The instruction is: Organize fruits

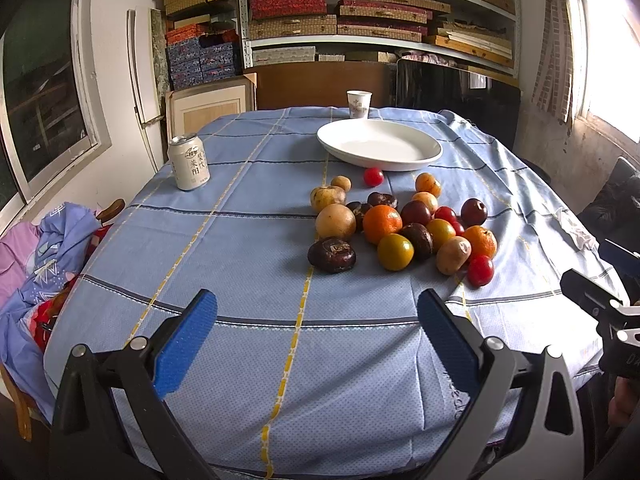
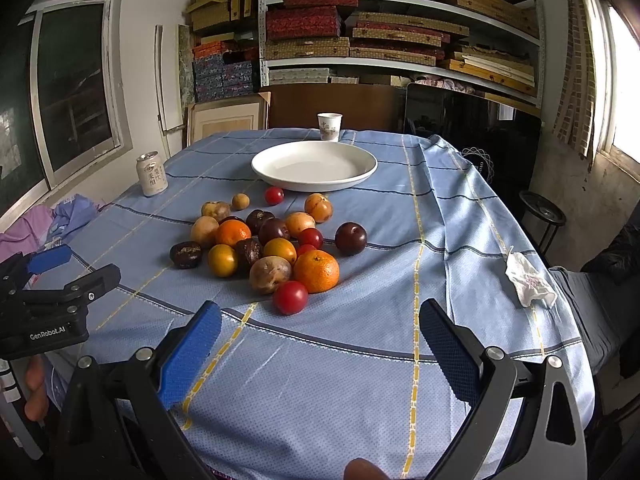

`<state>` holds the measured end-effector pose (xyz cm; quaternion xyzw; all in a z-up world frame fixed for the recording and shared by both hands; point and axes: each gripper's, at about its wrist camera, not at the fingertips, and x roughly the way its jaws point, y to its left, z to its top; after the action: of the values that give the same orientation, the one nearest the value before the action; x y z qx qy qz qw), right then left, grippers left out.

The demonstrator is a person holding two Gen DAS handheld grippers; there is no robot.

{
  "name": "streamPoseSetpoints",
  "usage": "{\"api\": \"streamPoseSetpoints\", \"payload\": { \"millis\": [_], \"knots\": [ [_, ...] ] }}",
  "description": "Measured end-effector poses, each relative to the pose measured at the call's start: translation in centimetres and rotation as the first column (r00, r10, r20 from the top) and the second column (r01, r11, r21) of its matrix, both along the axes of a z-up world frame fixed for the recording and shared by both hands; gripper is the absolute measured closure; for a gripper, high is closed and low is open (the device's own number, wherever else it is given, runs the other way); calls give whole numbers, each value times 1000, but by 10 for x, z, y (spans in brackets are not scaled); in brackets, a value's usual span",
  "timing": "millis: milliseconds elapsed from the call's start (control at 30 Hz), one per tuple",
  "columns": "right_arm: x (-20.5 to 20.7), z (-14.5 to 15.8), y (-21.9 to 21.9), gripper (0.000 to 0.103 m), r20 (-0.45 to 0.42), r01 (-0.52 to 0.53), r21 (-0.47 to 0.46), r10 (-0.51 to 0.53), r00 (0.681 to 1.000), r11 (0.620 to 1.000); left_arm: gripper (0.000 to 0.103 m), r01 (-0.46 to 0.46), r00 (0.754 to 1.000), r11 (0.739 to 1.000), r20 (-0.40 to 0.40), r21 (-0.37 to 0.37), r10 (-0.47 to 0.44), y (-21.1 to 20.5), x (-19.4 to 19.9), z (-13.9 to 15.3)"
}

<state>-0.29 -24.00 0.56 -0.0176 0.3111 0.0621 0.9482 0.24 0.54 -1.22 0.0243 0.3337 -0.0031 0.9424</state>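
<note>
A pile of mixed fruit lies mid-table on the blue cloth: oranges [image 1: 382, 223] [image 2: 316, 271], red tomatoes [image 1: 480, 270] [image 2: 290, 297], yellow fruits [image 1: 395, 251] [image 2: 222, 260], dark plums [image 1: 474, 211] [image 2: 351, 238] and brown fruits [image 1: 331, 255] [image 2: 185, 254]. Behind the pile stands an empty white plate [image 1: 380, 145] [image 2: 314, 165]. My left gripper [image 1: 318, 320] hovers open over the near cloth, short of the fruit, holding nothing. My right gripper [image 2: 320, 332] is open too, just short of the nearest tomato. Each gripper shows at the edge of the other's view.
A drink can [image 1: 189, 162] [image 2: 151, 174] stands at the table's left. A paper cup [image 1: 359, 104] [image 2: 330, 127] sits behind the plate. A crumpled tissue [image 2: 529, 279] lies near the right edge. Clothes [image 1: 48, 240] hang on a chair at left. Shelves of boxes [image 2: 360, 32] fill the back wall.
</note>
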Motion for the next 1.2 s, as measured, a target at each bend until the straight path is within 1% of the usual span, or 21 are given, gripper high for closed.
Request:
{"api": "streamPoseSetpoints", "payload": {
  "millis": [767,1033,1200],
  "knots": [
    [0,-1,0,4,-4,0,-2,0,1000,1000,5,-3,1000,1000,-8,2,3,-4,1,-1],
    [0,-1,1,4,-7,1,-2,-1,1000,1000,5,-7,1000,1000,-19,0,7,-2,2,-6],
    [-2,-4,3,4,-9,-12,-3,12,1000,1000,5,-8,1000,1000,-21,1,8,-3,3,-6]
  ]
}}
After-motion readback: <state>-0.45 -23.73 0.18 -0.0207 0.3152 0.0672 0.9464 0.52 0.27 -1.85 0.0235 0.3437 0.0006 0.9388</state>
